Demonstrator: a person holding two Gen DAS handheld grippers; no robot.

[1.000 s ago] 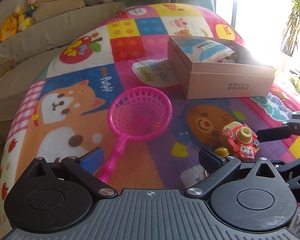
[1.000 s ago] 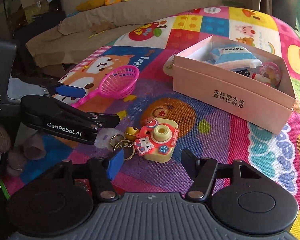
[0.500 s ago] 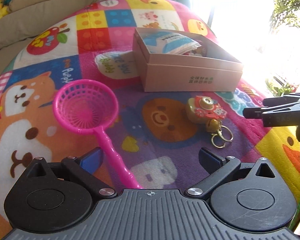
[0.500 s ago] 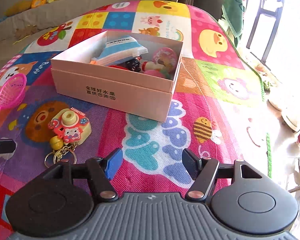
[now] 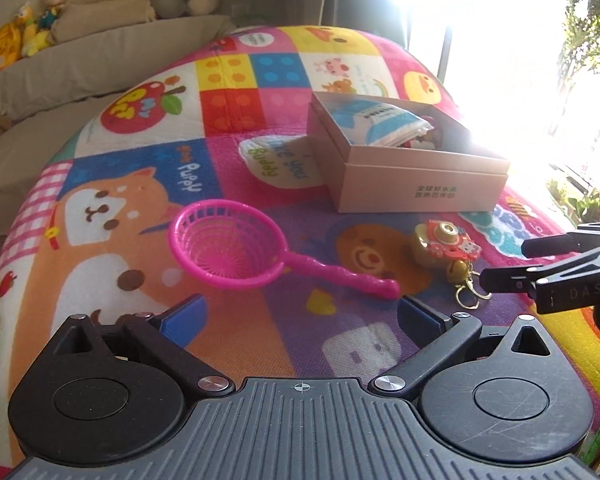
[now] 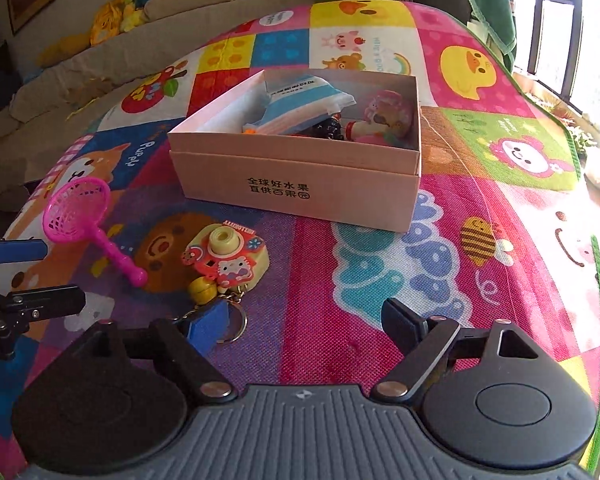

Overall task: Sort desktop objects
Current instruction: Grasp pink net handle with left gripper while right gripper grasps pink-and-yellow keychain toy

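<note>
Right wrist view shows the right gripper low over the play mat, its jaws opening with nothing between them; the blue left pad sits over the key ring of the toy camera keychain, but the pads press on nothing. The left gripper also stands open and empty, just short of the handle end of the pink toy net.

Both loose toys lie on the mat in front of the near wall of the pink cardboard box, the camera nearer the box and the net off toward the mat's sofa-side edge. The box already holds a blue-and-white packet and a few small toys.

My reading is that the step in hand is lining up a grasp on the camera. To do it well, I would shift the right gripper sideways until the camera body lies centred between the pads, close across its two flat sides rather than on the ring or bell, then lift clear of the box rim before carrying it in.

The left gripper's fingers reach in from the side near the net's handle, so the two tools could crowd each other. The packet fills much of the box; the open space is at its right end.
</note>
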